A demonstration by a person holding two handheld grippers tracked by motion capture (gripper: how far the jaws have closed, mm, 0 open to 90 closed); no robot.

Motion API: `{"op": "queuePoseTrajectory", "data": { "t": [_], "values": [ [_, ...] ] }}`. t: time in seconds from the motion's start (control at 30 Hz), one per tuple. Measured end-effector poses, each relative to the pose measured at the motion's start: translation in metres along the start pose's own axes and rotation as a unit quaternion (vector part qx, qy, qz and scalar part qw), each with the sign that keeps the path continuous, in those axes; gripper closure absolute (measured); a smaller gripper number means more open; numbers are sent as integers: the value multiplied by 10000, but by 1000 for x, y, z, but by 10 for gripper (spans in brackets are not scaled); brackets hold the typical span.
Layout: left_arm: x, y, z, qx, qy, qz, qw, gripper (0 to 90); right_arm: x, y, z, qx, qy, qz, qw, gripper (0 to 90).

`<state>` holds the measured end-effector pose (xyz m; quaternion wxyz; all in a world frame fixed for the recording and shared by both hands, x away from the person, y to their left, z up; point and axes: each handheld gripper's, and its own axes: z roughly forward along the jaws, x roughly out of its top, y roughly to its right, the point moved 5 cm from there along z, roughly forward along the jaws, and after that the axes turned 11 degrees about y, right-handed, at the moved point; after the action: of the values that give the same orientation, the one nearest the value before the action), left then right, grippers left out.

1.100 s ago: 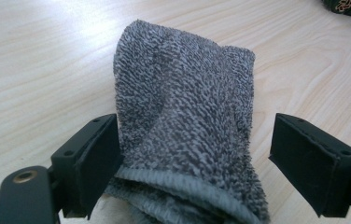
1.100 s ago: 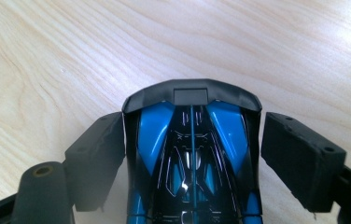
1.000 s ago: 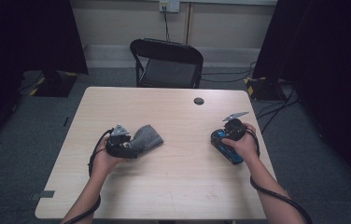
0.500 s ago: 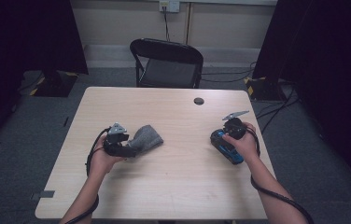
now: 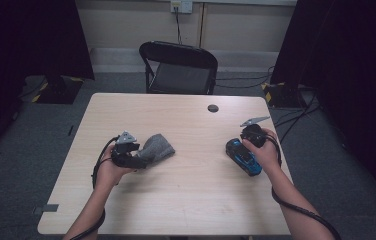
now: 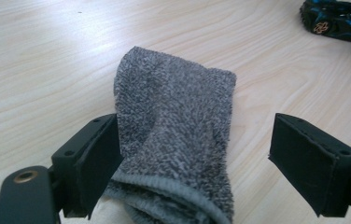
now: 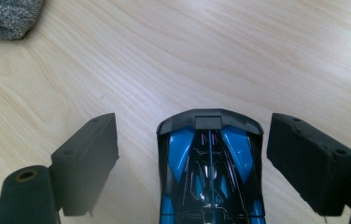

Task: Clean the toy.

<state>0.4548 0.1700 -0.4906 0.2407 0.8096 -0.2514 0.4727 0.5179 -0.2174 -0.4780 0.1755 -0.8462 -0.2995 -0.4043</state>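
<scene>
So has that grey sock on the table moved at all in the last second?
No. The grey sock lies at the same spot against the table edges and the small black disc as before.

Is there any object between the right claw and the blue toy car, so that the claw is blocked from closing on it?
Nothing visible blocks it. The glossy blue and black toy car already lies between the open jaws of the right claw, with only bare light wooden table at each side.
</scene>
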Motion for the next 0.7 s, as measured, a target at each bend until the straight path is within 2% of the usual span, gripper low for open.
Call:
{"op": "queuePoseTrajectory", "data": {
  "t": [0.13, 0.57, 0.7],
  "values": [
    [1, 3, 0, -32, -48, 23, 10000, 158, 3, -2, -3, 36, 31, 21, 10000, 167],
    [9, 16, 3, -159, -41, 64, 9998, 157, 6, -19, -2, 251, -25, -202, 9995, 166],
    [11, 21, 3, -223, -37, 131, 9997, 157, 7, -24, -1, 334, 5, -195, 9993, 166]
  ]
}}
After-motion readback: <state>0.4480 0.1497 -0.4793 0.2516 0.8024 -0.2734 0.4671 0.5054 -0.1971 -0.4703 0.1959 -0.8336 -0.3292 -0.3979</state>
